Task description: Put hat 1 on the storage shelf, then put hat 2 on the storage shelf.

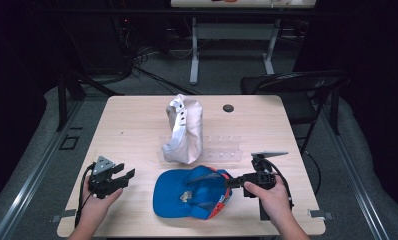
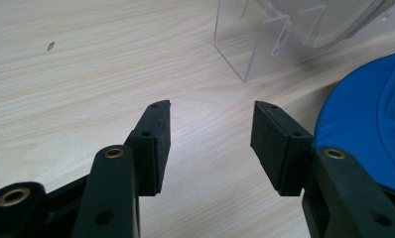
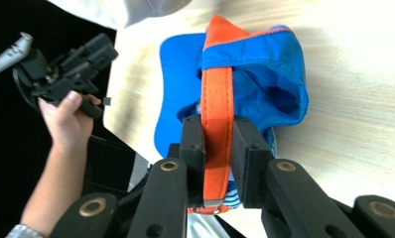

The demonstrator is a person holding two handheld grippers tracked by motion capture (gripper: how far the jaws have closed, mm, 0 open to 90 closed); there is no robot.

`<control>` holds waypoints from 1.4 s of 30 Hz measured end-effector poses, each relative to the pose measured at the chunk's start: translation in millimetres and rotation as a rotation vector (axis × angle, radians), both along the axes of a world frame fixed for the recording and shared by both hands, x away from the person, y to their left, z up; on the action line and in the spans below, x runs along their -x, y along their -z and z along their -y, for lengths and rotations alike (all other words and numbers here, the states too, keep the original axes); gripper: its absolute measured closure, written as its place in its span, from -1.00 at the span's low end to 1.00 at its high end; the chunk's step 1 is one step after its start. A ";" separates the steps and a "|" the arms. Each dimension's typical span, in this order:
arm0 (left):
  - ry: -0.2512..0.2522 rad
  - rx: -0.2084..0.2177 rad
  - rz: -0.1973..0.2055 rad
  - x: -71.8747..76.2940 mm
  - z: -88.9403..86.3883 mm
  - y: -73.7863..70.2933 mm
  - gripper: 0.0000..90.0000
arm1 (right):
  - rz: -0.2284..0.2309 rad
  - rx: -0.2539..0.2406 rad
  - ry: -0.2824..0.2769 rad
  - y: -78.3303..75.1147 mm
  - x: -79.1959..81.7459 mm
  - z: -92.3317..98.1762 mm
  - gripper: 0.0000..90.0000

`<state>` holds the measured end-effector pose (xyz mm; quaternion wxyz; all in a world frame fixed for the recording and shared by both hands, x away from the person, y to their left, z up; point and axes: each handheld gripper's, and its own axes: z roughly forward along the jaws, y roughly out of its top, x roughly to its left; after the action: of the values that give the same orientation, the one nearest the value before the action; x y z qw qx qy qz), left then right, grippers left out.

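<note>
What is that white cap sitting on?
The white cap rests on a clear plastic stand on the table. Part of the stand reaches out to its right; the part under the cap is covered.

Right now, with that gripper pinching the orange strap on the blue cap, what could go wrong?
1. The right gripper holds the blue cap only by its orange strap, so the cap may sag or swing if lifted.
2. The white cap rests on the clear stand just behind; a swinging blue cap could knock it.
3. The left gripper sits open beside the brim, giving no support yet.
</note>
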<state>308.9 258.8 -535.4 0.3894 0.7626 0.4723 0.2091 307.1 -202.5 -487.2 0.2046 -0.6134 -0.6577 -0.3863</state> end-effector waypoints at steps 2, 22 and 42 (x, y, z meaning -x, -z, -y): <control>0.002 -0.001 0.000 -0.1 0.0 0.1 0.12 | -0.002 -0.011 0.010 -5.0 -0.2 4.2 0.72; -0.010 0.004 -0.002 -0.1 -1.6 0.1 0.12 | -0.010 -0.106 0.046 -42.9 -6.8 31.3 0.72; -0.010 -0.002 0.004 0.0 -2.2 -0.2 0.12 | 0.007 -0.234 0.020 -90.6 -18.0 22.2 0.72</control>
<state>309.0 261.0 -535.2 0.3885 0.7602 0.4753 0.2130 325.1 -224.7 -396.7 0.2684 -0.5906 -0.6028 -0.4646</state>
